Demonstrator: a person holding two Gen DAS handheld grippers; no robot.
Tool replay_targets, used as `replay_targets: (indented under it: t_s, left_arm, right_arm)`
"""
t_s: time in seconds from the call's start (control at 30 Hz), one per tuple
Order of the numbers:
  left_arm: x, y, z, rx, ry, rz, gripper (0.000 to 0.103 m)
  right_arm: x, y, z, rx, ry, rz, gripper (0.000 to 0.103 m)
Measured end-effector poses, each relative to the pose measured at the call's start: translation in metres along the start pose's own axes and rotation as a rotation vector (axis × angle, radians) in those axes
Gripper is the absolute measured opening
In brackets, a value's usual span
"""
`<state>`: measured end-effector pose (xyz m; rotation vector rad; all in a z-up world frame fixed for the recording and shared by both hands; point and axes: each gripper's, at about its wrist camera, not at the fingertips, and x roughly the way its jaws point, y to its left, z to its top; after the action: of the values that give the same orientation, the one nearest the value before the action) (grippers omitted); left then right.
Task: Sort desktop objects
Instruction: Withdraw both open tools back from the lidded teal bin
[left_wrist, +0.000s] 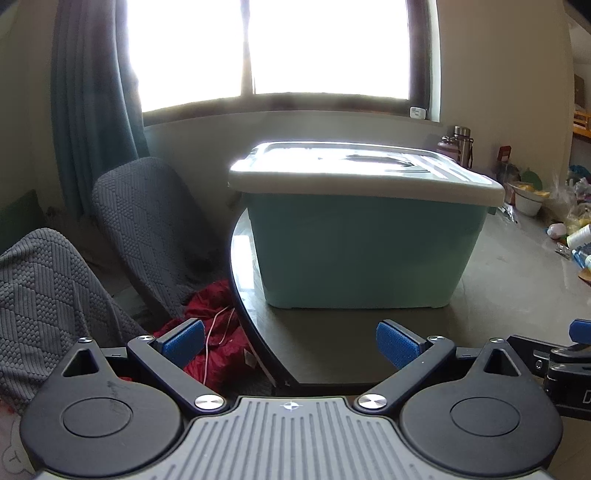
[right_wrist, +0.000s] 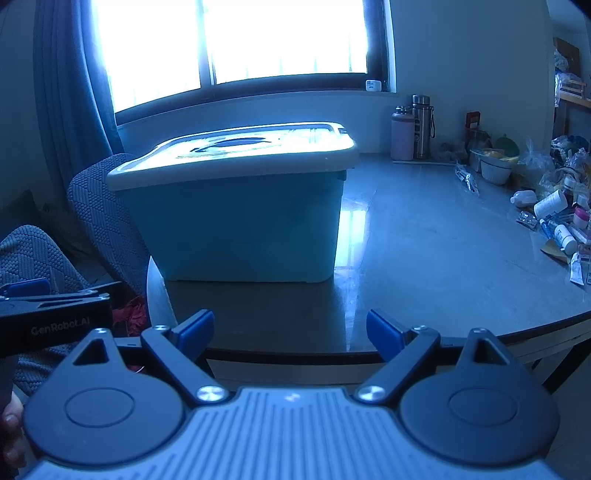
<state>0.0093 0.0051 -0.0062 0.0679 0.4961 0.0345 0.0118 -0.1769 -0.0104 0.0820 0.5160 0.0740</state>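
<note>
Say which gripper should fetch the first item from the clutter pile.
Right. The right gripper, open and empty, has the clutter pile on its side; the left gripper faces the lidded storage bin.

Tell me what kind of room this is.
Probably a home dining or living room: a large table under a window with a curtain, fabric-covered chairs beside it, and household clutter plus drink flasks on the tabletop.
</note>
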Motion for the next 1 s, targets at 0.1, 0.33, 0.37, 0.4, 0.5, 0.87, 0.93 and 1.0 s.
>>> replay_targets:
  t_s: [0.1,0.33,0.37,0.4,0.5,0.87,0.93,1.0]
  left_arm:
    - [0.001,0.0,-0.0002,0.007,-0.001,-0.001,0.101]
    - [0.0021,0.0014,-0.0017,0.003,0.005,-0.001,0.101]
    - [0.0019,0.0018,-0.0018,0.001,0.005,0.0,0.101]
    - [0.0017,0.0022,-0.002,-0.001,0.005,-0.001,0.101]
    - [0.001,0.0029,-0.0024,-0.002,0.003,-0.004,0.101]
    - [-0.0017,0.0014,-0.006,-0.001,0.0,0.004,0.101]
    - [-0.0022,0.0018,-0.006,-0.002,-0.001,0.004,0.101]
    - [-0.0028,0.0021,-0.0062,-0.002,-0.001,0.008,0.101]
  right_arm:
    - [0.0004,0.0013,-0.0007,-0.001,0.005,0.003,0.09]
    - [-0.0004,0.0027,-0.0027,0.008,0.003,0.008,0.09]
    - [-0.0007,0.0029,-0.0029,0.01,0.003,0.01,0.09]
    - [-0.0011,0.003,-0.0032,0.011,0.002,0.01,0.09]
    - [-0.0019,0.0037,-0.0039,0.014,0.001,0.014,0.09]
    - [-0.0049,0.0045,-0.0037,0.003,-0.006,0.024,0.09]
    - [-0.0048,0.0048,-0.0034,0.001,-0.004,0.027,0.09]
    - [-0.0045,0.0052,-0.0029,0.0,-0.004,0.027,0.09]
